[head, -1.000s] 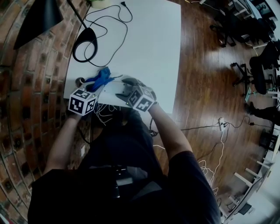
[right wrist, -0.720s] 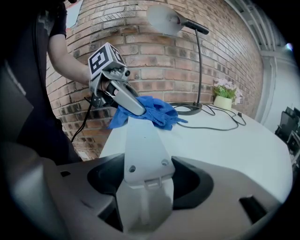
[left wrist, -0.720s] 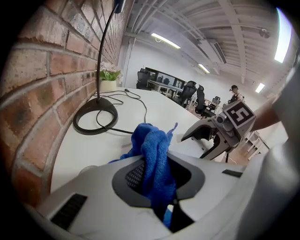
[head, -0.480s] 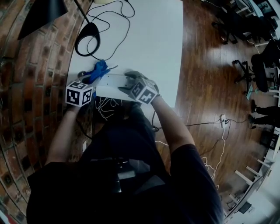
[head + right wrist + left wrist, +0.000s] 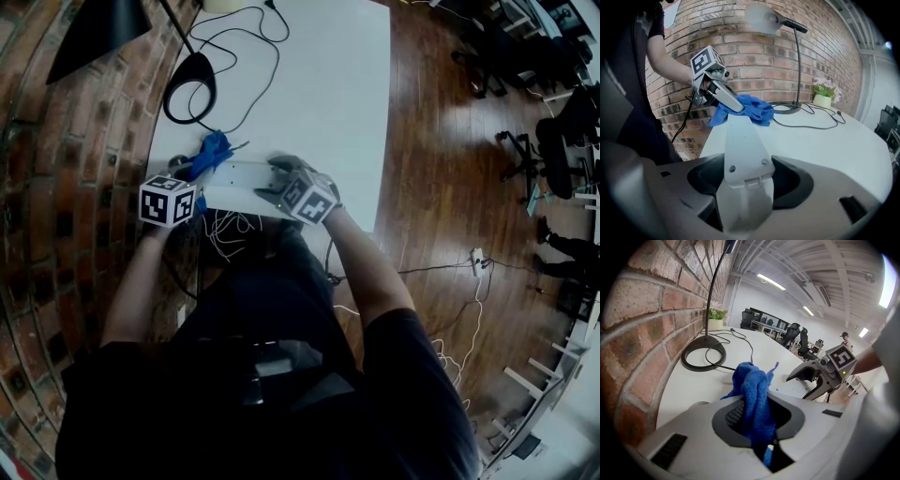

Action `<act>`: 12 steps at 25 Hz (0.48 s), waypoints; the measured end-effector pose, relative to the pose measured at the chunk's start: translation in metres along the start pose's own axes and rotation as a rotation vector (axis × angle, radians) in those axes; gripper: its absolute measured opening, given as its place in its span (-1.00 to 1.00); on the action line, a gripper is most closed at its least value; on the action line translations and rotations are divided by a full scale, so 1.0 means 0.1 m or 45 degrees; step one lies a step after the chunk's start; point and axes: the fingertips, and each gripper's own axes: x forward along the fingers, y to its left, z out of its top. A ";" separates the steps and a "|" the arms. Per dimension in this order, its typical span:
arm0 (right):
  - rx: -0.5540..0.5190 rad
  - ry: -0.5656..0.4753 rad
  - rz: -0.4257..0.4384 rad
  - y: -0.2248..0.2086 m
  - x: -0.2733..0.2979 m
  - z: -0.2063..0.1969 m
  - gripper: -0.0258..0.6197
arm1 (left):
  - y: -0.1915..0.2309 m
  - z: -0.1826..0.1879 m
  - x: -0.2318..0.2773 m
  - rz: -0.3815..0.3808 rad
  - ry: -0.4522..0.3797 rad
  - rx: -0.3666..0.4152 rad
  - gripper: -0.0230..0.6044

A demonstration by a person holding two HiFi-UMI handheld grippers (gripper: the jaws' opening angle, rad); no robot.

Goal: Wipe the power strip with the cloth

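Right gripper (image 5: 743,192): jaws clamped on the near end of the long white plastic power strip (image 5: 740,136), which runs from lower centre of the right gripper view up towards the red brick wall (image 5: 754,56). The face shown carries two screw holes, so it is probably the underside. Left gripper (image 5: 757,423): jaws closed on the bunched blue terry cloth (image 5: 752,385), which fills the gap between them. In the head view the strip sits at the near edge of the white table (image 5: 319,84), left of centre, with the cloth at its left end, touching it as far as I can tell. Judgement: wiping is under way, at the far end only. No view shows which parts are already clean. The stretch towards the right gripper, and the clamped end itself, look left to do.
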 end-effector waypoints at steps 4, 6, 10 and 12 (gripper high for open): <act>-0.007 0.010 -0.004 0.00 -0.01 0.00 0.02 | 0.07 -0.02 -0.05 0.017 -0.005 0.017 -0.70; -0.001 0.010 -0.007 0.00 0.00 -0.02 0.02 | 0.11 -0.04 -0.07 0.032 -0.014 0.021 -0.70; 0.009 -0.008 -0.015 0.00 -0.02 0.01 0.03 | 0.15 -0.06 -0.10 0.065 -0.027 0.037 -0.70; 0.011 -0.012 -0.013 0.01 -0.01 0.02 0.03 | 0.18 -0.08 -0.12 0.079 -0.036 0.028 -0.70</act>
